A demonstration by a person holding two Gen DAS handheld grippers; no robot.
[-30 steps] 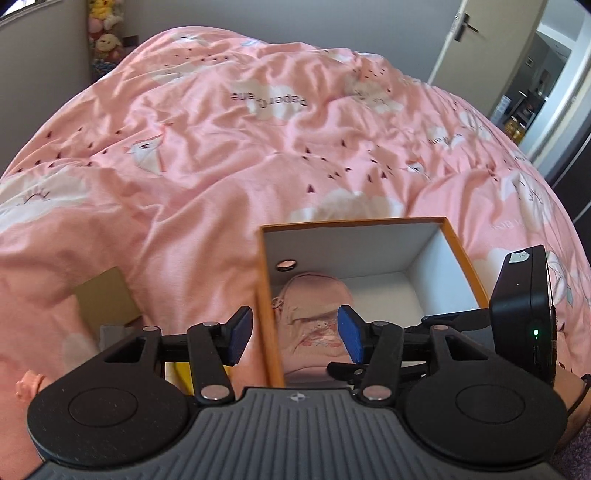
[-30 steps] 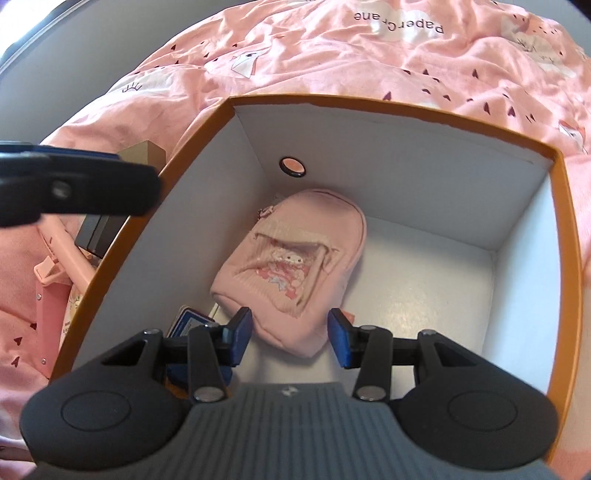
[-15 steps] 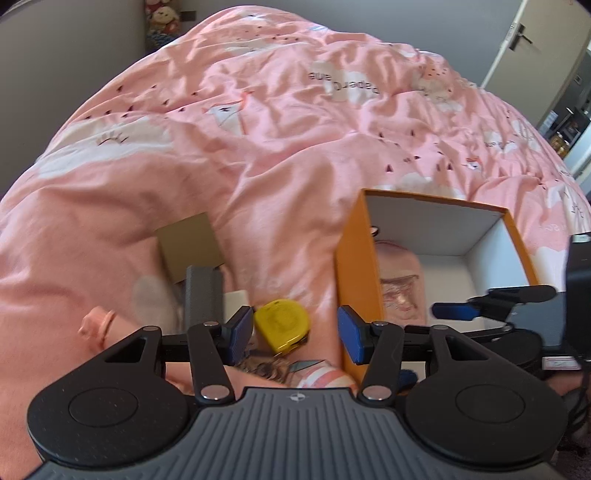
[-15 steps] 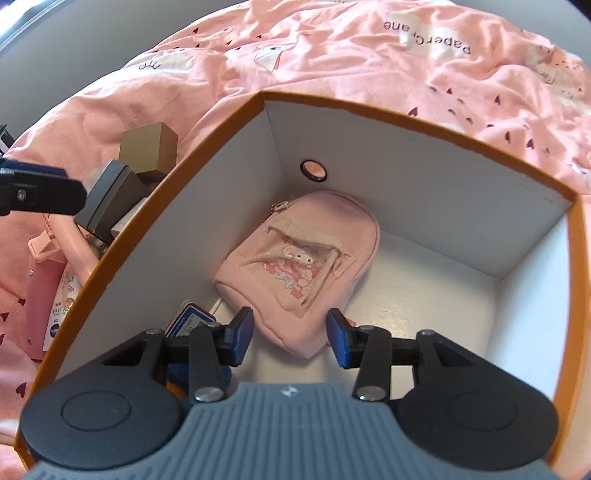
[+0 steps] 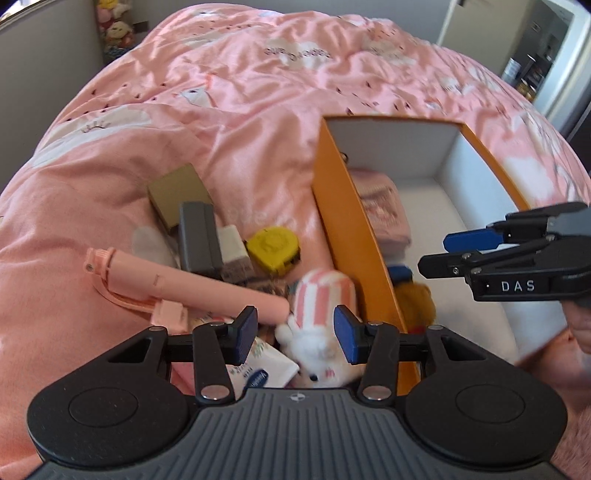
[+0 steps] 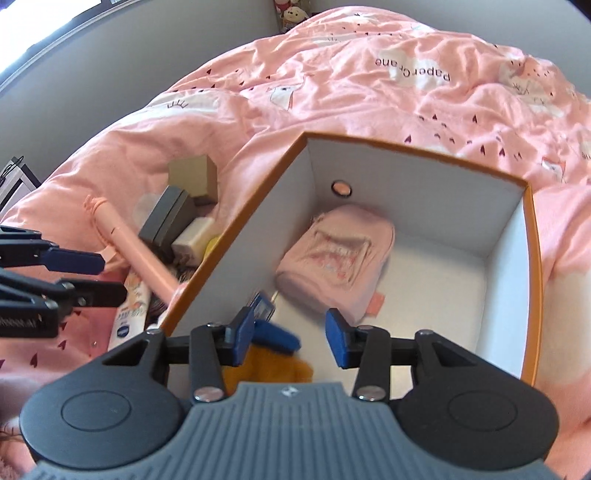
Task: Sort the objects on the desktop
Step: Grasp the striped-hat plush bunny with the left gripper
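An orange box point(image 5: 347, 206) with a white inside lies on the pink bedspread; it holds a pink mini backpack point(image 6: 336, 262) and an orange-and-blue plush point(image 6: 275, 363). My left gripper point(image 5: 294, 332) is open and empty above a striped white bunny plush point(image 5: 321, 325) left of the box. Around it lie a pink selfie stick point(image 5: 184, 288), a yellow tape measure point(image 5: 273, 249), a grey case point(image 5: 199, 236) and a cream tube point(image 5: 258, 373). My right gripper point(image 6: 290, 338) is open and empty over the box's near end.
A tan carton point(image 5: 179, 192) and a small white block point(image 5: 234, 247) sit in the pile left of the box. The box has a round hole point(image 6: 341, 188) in its far wall. Stuffed toys point(image 5: 114, 29) stand by the wall beyond the bed.
My left gripper has swung left and down from the box to the pile of objects. My right gripper has pulled back and up from inside the box, showing the orange plush.
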